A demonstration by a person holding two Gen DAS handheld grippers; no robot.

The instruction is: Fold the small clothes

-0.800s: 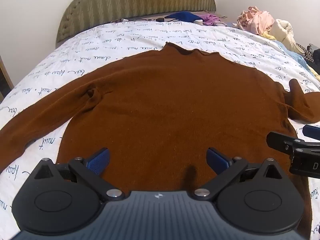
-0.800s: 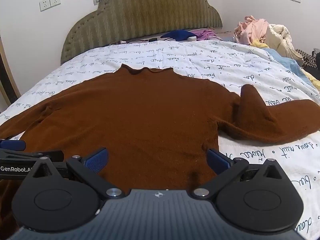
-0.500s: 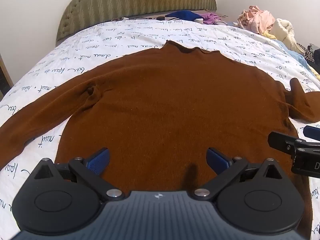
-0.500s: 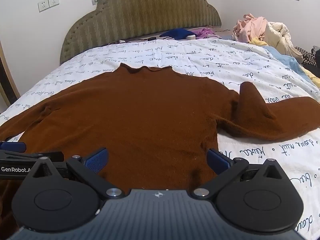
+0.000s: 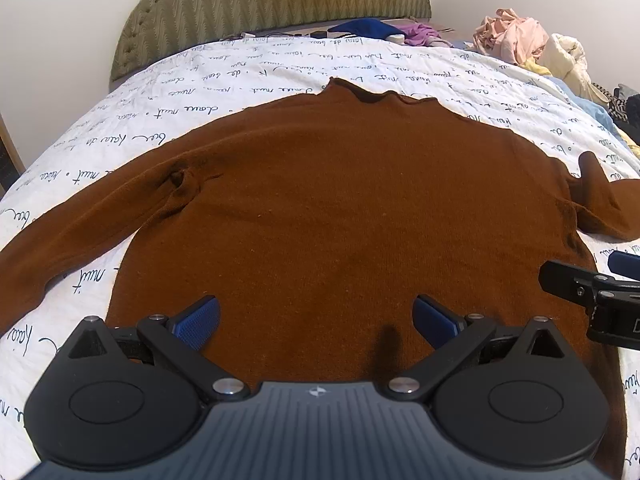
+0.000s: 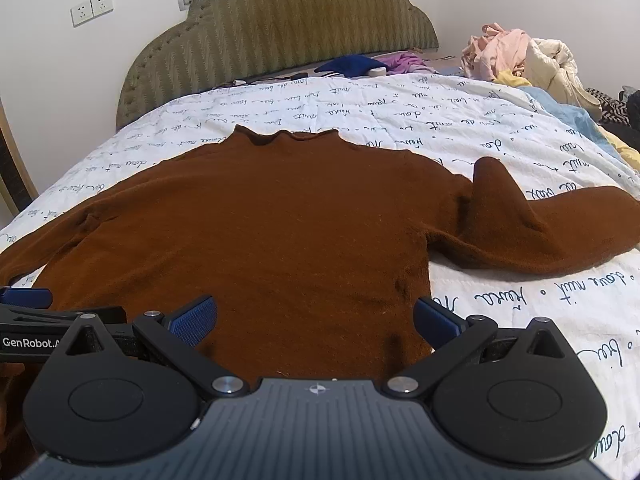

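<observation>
A brown long-sleeved sweater (image 5: 340, 208) (image 6: 272, 220) lies spread flat on the bed, collar toward the headboard, sleeves stretched out to both sides. Its right sleeve (image 6: 532, 224) has a raised fold near the shoulder. My left gripper (image 5: 316, 318) hovers over the lower hem, open, with nothing between its blue pads (image 5: 198, 320). My right gripper (image 6: 316, 318) stands open over the hem's right part, empty as well. In the left wrist view the right gripper's fingers (image 5: 576, 286) show at the right edge; in the right wrist view the left gripper's fingers (image 6: 28, 308) show at the left edge.
The bed has a white cover with script print (image 5: 280, 68) and a green padded headboard (image 6: 280, 28). A heap of pink, cream and blue clothes (image 6: 520, 60) lies at the far right. Blue and purple garments (image 5: 372, 30) sit by the headboard.
Both views have shifted a little: the sweater sits slightly lower in the frames than before. Both grippers stay wide open and empty, and the sweater has not moved on the bed.
</observation>
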